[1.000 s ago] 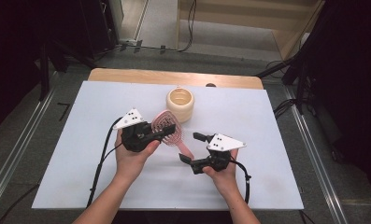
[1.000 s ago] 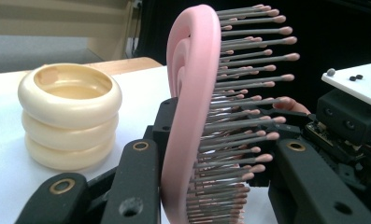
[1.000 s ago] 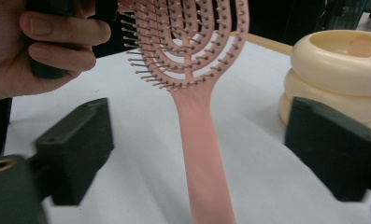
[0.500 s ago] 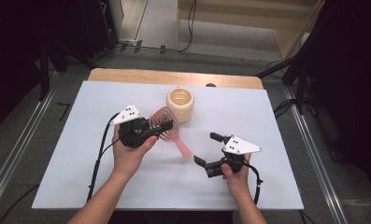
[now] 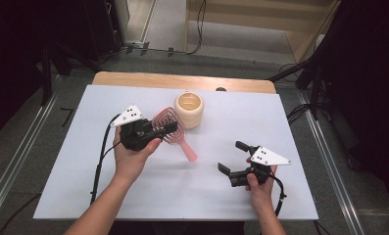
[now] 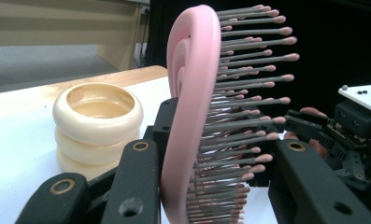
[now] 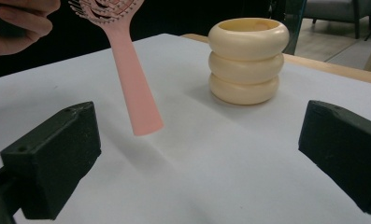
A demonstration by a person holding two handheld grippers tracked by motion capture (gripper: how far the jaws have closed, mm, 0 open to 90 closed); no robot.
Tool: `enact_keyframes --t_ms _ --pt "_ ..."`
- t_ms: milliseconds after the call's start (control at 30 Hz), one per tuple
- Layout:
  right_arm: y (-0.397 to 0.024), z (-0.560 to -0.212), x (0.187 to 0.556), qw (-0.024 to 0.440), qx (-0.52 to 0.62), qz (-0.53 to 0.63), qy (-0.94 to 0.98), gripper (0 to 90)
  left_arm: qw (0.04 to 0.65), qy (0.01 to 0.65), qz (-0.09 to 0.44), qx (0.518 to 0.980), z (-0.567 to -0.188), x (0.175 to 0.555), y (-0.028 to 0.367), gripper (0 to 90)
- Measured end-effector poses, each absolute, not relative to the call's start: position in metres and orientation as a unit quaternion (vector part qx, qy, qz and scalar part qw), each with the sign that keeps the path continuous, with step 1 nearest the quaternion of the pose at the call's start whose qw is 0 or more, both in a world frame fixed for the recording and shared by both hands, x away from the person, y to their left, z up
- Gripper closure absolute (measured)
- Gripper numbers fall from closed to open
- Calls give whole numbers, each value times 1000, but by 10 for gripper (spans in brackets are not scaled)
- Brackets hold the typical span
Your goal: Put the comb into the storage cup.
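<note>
Pink hairbrush (image 5: 168, 128) stays clenched by its head in the left gripper (image 5: 155, 132) beside the cream cup (image 5: 189, 108); right gripper (image 5: 230, 157), jaws released and empty, has backed away from the cup, so the handover looks complete.

Pink hairbrush (image 7: 131, 79) handle hanging above table (image 7: 211, 158), cream ribbed cup (image 7: 247, 60), jaws apart

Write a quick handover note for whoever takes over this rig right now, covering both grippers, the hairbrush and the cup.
Left gripper: shut on the pink hairbrush by its head, held off the table with the handle slanting down.
Right gripper: open, holding nothing, apart from the brush.
Cream ribbed cup: upright on the white table, beside the brush head, nothing visible inside.
Done: brush picked up.
Left: probably to stand the brush in the cup.
</note>
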State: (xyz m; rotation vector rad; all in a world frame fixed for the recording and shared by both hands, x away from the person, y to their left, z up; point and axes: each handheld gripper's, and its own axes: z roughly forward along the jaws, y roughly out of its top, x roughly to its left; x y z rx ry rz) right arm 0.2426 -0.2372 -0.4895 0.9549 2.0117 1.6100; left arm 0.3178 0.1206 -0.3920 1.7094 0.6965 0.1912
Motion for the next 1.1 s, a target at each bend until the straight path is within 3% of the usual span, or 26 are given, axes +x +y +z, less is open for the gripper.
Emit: enact_keyframes --t_ms 1100 --pt "-305 -504 211 219 390 567 692 0 610 297 93 729 -369 338 125 648"
